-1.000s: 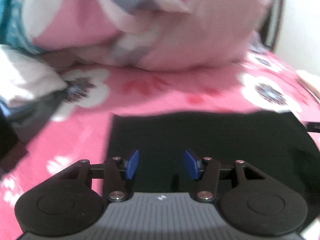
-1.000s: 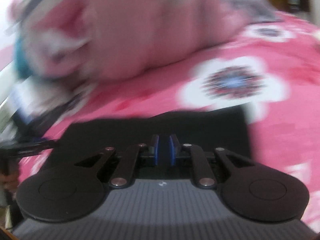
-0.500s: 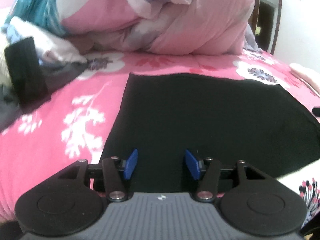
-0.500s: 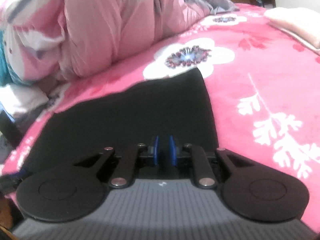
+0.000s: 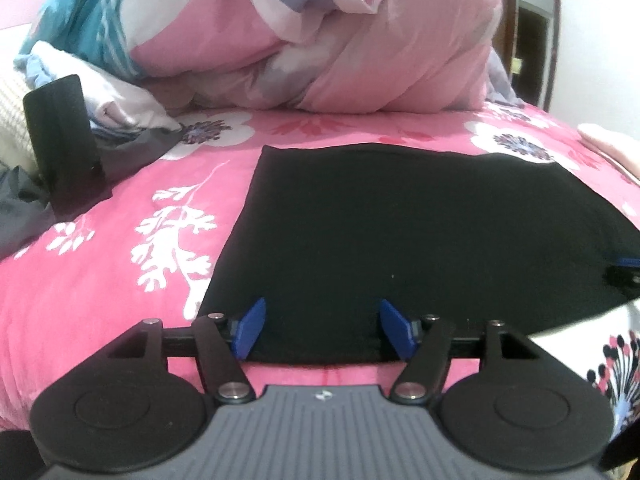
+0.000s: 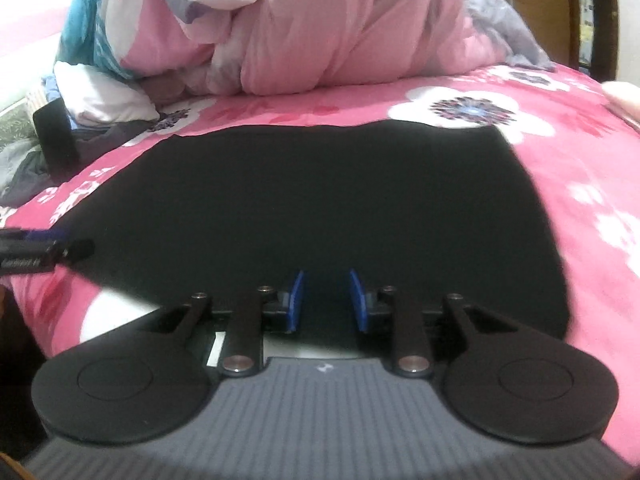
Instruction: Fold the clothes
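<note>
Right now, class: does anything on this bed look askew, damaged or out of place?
Nothing is damaged or spilled. The black garment lies flat and smooth on the pink floral bedspread. Only the heaped clothes at the far left look untidy.

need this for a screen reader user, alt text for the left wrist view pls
The open left gripper sits at the near edge of a black garment spread flat on a pink floral bedspread, with a bunched pink duvet behind.

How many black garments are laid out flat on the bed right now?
1: the black garment lies flat mid-bed, its near edge between the open left gripper. A dark pile at far left may hide more.
</note>
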Tool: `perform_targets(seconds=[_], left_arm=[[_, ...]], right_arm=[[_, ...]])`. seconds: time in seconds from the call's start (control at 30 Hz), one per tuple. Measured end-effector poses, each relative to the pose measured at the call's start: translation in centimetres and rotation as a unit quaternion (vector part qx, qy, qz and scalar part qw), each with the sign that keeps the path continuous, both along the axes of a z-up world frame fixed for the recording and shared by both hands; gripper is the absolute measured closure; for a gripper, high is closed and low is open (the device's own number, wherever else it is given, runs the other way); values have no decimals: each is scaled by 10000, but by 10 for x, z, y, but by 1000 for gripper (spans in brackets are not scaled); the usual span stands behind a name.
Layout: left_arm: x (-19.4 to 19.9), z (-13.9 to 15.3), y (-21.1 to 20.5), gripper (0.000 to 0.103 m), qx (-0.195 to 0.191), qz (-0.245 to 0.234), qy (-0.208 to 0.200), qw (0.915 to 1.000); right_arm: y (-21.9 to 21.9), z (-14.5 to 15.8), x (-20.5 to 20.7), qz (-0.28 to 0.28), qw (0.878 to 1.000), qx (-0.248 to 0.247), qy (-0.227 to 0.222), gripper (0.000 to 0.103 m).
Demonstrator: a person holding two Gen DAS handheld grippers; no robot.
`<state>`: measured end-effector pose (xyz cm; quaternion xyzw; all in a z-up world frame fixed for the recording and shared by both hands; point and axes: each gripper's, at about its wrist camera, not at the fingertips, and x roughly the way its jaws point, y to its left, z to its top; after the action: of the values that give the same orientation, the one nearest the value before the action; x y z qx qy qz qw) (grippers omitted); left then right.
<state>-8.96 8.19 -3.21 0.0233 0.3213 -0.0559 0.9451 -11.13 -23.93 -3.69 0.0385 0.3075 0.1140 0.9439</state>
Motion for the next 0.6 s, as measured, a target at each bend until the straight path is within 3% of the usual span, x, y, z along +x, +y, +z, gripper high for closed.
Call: perform_targets(seconds=[0.13,0.27,0.53,0.6], left_arm=[[-1,1,5,36,-85,-21,41,10000],[-6,5,7,36,-123,104,106,9998],[-9,21,21,34,-560,457,295,9969],[-7,25,24,31,-557,498,252,9969]], right_arm=[[4,14,-6,-9,9998,-190,61,76],[44,28,12,564,9981,21,-235,74],[141,2,41,1556,9874,-238,-185,74],[155,-3,28,1743,9830,-432,-375,73]])
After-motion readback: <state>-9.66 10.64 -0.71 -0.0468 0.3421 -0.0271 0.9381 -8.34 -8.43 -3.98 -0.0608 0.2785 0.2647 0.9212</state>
